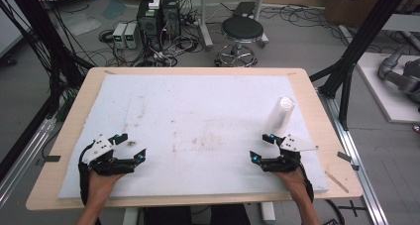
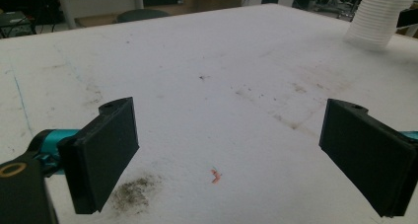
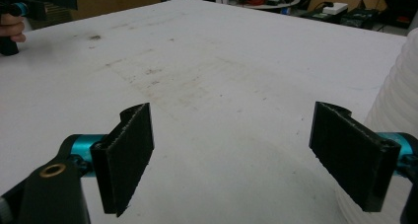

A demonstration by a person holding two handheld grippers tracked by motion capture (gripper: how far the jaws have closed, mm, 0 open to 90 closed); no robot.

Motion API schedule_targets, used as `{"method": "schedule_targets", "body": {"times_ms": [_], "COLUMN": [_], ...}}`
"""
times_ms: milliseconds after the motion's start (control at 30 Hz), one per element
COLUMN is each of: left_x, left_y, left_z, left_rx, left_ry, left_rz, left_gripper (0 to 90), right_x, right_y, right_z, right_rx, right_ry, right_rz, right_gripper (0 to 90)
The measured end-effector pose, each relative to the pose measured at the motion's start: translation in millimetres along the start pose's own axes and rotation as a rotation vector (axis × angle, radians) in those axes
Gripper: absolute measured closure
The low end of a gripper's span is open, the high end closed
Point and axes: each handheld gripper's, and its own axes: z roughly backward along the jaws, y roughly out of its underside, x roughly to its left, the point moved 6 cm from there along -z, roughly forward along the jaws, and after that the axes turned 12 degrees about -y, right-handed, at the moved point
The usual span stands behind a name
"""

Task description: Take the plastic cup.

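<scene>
The stack of white cups is the reference landmark. It is a tall column of nested, thin-walled white plastic cups, standing on the white foam mat and tilted slightly, with the open mouth of the topmost cup facing up in the high view. In the right gripper view the stack shows a ribbed outline formed by the closely spaced cup rims; in the left gripper view its lower part appears at the far right corner, with the same ribbing.

The right gripper sits just in front of the stack, on the person's side of it. Its jaws stand wide apart with nothing between them. One jaw lies close beside the wall of the stack; contact cannot be confirmed.

The left gripper is well apart from the stack, across the mat to the stack's left. Its jaws are also spread wide and grip nothing. A dark smudge and a small red fleck mark the mat near this gripper.

The mat covers a wooden table and carries faint brown stains left of the stack.
</scene>
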Motion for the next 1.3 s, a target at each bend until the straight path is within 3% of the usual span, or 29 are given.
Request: {"method": "schedule_targets", "body": {"times_ms": [500,767,833,1133,1300], "left_x": [0.5,0.5,0.9,0.8,0.6], "left_y": [0.2,0.2,0.2,0.3,0.4], "left_z": [-0.5,-0.9,-1.4,-1.7,-1.9], "left_rx": [0.007,0.010,0.014,0.020,0.021], "left_ry": [-0.004,-0.004,-0.005,-0.001,0.002], "left_rz": [-0.004,0.001,-0.002,0.003,0.003], "left_gripper": [7.7,7.7,7.7,7.8,7.7], "right_x": [0.4,3.3,4.7,21.2,25.2], "right_y": [0.2,0.0,-0.7,-28.4,-41.3], "right_z": [-0.7,-2.2,-2.9,2.2,8.9], "right_rx": [0.008,0.028,0.030,0.021,0.010], "right_ry": [-0.013,-0.012,-0.033,-0.074,-0.074], "right_rz": [0.002,0.026,0.013,0.041,0.048], "right_gripper": [16.6,16.6,16.6,16.6,16.6]}}
